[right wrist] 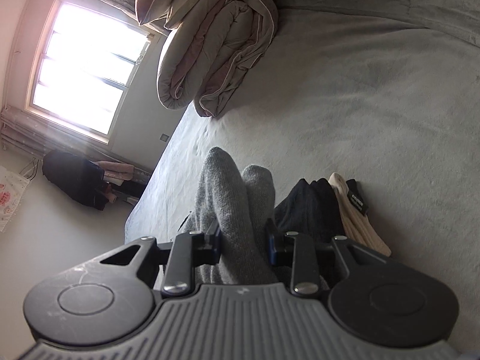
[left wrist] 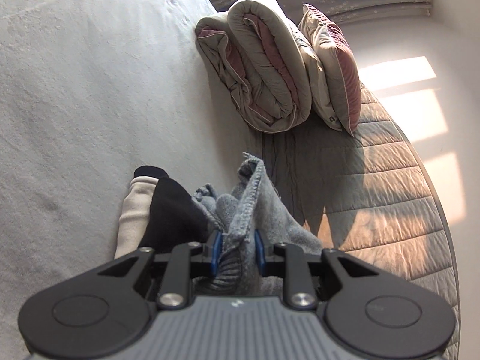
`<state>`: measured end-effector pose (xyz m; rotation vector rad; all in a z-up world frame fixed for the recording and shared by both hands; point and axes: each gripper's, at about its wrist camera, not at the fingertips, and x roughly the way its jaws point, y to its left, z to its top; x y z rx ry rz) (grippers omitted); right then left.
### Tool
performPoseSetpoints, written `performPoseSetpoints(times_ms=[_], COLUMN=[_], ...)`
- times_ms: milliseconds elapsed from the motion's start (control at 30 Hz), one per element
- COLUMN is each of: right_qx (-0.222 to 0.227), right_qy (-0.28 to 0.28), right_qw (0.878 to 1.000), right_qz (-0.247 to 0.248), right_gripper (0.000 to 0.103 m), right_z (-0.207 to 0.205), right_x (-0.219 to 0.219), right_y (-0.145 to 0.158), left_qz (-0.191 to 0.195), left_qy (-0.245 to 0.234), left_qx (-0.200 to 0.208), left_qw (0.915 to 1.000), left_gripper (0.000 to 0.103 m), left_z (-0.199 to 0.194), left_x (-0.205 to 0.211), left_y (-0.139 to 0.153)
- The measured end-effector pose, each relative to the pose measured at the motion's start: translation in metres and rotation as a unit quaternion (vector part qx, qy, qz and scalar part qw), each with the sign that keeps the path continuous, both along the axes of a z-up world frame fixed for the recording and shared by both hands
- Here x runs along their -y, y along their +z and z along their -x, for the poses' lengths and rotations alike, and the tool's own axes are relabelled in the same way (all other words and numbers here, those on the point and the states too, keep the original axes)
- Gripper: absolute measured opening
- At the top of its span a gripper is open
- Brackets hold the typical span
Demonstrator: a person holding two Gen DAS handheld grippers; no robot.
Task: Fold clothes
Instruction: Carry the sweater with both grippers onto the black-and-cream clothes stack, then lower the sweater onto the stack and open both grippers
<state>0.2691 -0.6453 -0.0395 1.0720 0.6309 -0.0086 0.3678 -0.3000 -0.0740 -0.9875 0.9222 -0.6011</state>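
A grey knitted garment [left wrist: 255, 201] is bunched between the blue pads of my left gripper [left wrist: 238, 247], which is shut on its edge. In the right wrist view the same grey garment [right wrist: 237, 198] rises in two folds between the pads of my right gripper [right wrist: 243, 241], shut on it too. Beside the grey knit lie a black garment [left wrist: 171, 210] and a cream ribbed one [left wrist: 135, 207] on the bed; they also show as the black garment [right wrist: 309, 210] and the cream garment [right wrist: 357, 228], with a black label on it.
A pale fleecy bed cover [left wrist: 90, 105] spreads under everything. A rolled beige-and-pink duvet [left wrist: 258, 69] and a pillow [left wrist: 336, 72] sit on the bed, with a quilted grey mattress pad [left wrist: 390, 186] nearby. A bright window [right wrist: 87, 66] and dark clothes [right wrist: 75, 183] on the floor lie beyond the bed edge.
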Motion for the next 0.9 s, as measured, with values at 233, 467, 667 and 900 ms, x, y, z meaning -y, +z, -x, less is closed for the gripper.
performPoseSetpoints(times_ms=[233, 467, 667, 900], right_qx=[0.022, 0.092, 0.145, 0.108], right_qy=[-0.026, -0.053, -0.037, -0.010], right_qw=[0.999, 0.990, 0.958, 0.939], right_qz=[0.013, 0.097, 0.244, 0.326], right_gripper=[0.045, 0.049, 0.041, 0.028], right_z=[-0.003, 0.024, 0.013, -0.023], right_x=[0.014, 0.012, -0.027, -0.050], right_y=[-0.051, -0.021, 0.011, -0.016], left_qz=[-0.064, -0.106, -0.152, -0.208], left_qy=[-0.004, 0.035, 0.019, -0.014], left_qx=[0.042, 0.156, 0.229, 0.229], left_qw=[0.9970, 0.9814, 0.9613, 0.9507], left_gripper=[0.036, 0.036, 0.035, 0.032], left_z=[-0.015, -0.005, -0.006, -0.013], left_x=[0.010, -0.002, 0.021, 0.050], left_y=[-0.025, 0.012, 0.030, -0.002])
